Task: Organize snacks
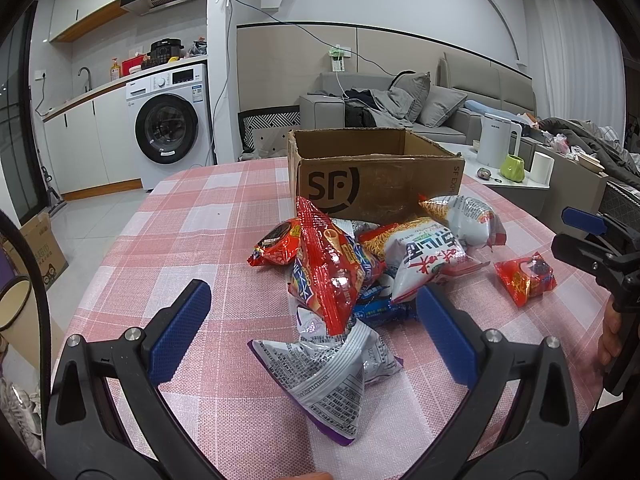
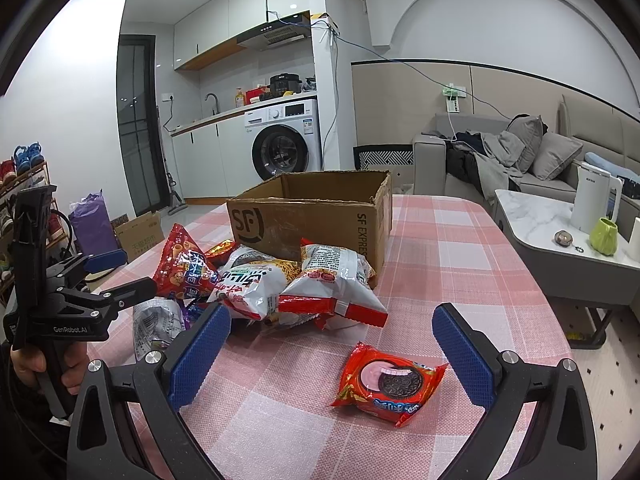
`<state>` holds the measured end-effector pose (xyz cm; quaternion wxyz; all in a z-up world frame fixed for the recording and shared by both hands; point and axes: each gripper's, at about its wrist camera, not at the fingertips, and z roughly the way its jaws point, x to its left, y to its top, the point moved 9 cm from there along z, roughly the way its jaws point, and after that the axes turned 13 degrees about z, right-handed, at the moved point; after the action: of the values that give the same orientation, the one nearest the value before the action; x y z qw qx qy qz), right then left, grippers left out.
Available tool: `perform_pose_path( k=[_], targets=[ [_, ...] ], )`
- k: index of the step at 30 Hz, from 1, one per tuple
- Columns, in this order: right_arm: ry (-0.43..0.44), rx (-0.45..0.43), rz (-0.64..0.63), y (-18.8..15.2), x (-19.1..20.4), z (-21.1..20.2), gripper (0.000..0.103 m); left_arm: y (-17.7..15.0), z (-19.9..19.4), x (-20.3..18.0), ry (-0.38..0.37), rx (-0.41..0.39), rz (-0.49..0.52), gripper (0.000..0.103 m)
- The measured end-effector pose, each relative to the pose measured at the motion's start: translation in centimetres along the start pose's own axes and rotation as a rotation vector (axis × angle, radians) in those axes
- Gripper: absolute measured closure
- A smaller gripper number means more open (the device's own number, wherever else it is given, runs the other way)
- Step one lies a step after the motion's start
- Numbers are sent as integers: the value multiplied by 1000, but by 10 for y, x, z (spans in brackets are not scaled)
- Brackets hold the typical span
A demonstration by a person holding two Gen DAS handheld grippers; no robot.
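Note:
A pile of snack bags (image 1: 360, 264) lies on the pink checked tablecloth in front of an open cardboard box (image 1: 376, 172). My left gripper (image 1: 312, 300) is open, its blue fingers either side of a silver and purple bag (image 1: 328, 368) at the pile's near edge. A tall red bag (image 1: 328, 268) leans over that bag. In the right wrist view my right gripper (image 2: 332, 320) is open above a lone red cookie pack (image 2: 390, 384), which lies apart from the pile (image 2: 272, 280). The box (image 2: 312, 216) stands behind.
The tablecloth (image 1: 192, 240) has bare room left of the pile and the table edge curves near. A low marble side table (image 2: 532, 220) with a white kettle (image 2: 594, 200) and green cup stands to the right. A person's hand (image 2: 44, 364) holds the left gripper handle.

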<state>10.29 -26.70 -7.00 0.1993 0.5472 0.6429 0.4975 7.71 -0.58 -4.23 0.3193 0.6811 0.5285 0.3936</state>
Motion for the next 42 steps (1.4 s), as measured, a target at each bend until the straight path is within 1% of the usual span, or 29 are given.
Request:
perform_pose_path(
  k=[35,42],
  targets=[
    [-5,-2,4,3,-1,-3,0,0,-1,0,2,-2,1,1],
    [-24,0,19,5,-7,-4,0,1,-4,0,-10,-14,-3,1]
  ],
)
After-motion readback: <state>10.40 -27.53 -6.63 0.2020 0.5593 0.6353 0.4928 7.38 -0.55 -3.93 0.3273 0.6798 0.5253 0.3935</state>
